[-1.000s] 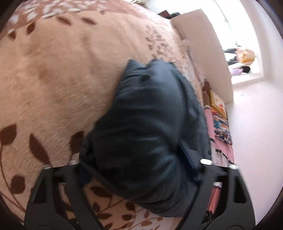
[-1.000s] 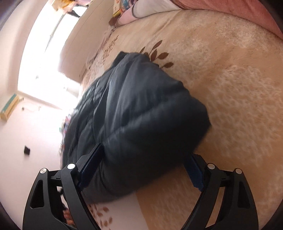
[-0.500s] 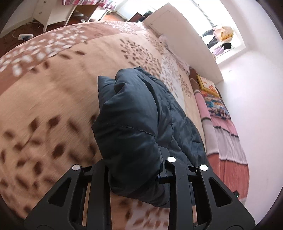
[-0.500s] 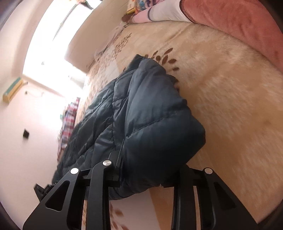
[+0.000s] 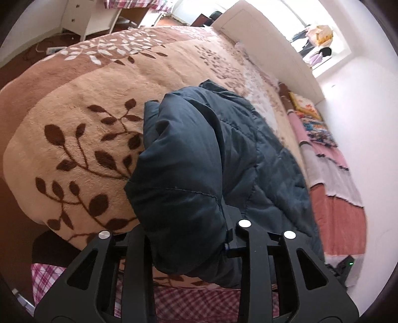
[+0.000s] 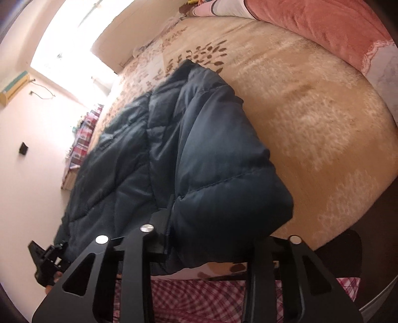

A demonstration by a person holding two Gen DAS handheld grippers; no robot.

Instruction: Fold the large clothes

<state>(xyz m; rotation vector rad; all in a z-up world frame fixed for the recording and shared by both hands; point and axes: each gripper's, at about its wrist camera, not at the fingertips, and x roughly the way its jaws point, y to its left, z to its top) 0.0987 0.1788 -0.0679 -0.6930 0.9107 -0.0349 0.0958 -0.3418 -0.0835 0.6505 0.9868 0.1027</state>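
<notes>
A dark blue quilted puffer jacket (image 5: 211, 159) lies bunched on a beige blanket with brown leaves (image 5: 74, 119). My left gripper (image 5: 189, 238) is shut on a thick fold at the jacket's near edge and holds it raised. In the right wrist view the same jacket (image 6: 194, 154) stretches away over the blanket (image 6: 311, 119). My right gripper (image 6: 211, 238) is shut on another puffy fold at the near edge. The other gripper (image 6: 44, 261) shows at the lower left of that view. The fingertips are buried in the fabric.
A pink and red striped blanket (image 5: 340, 203) lies along the wall side. A white headboard (image 5: 268, 42) and a window are at the far end. A plaid sheet (image 5: 194, 303) hangs at the near bed edge. A white dresser (image 5: 84, 17) stands on the floor.
Both grippers closed from wide open onto folds of the jacket, then pulled back and lifted them toward the near bed edge. The jacket is now more stretched out.
</notes>
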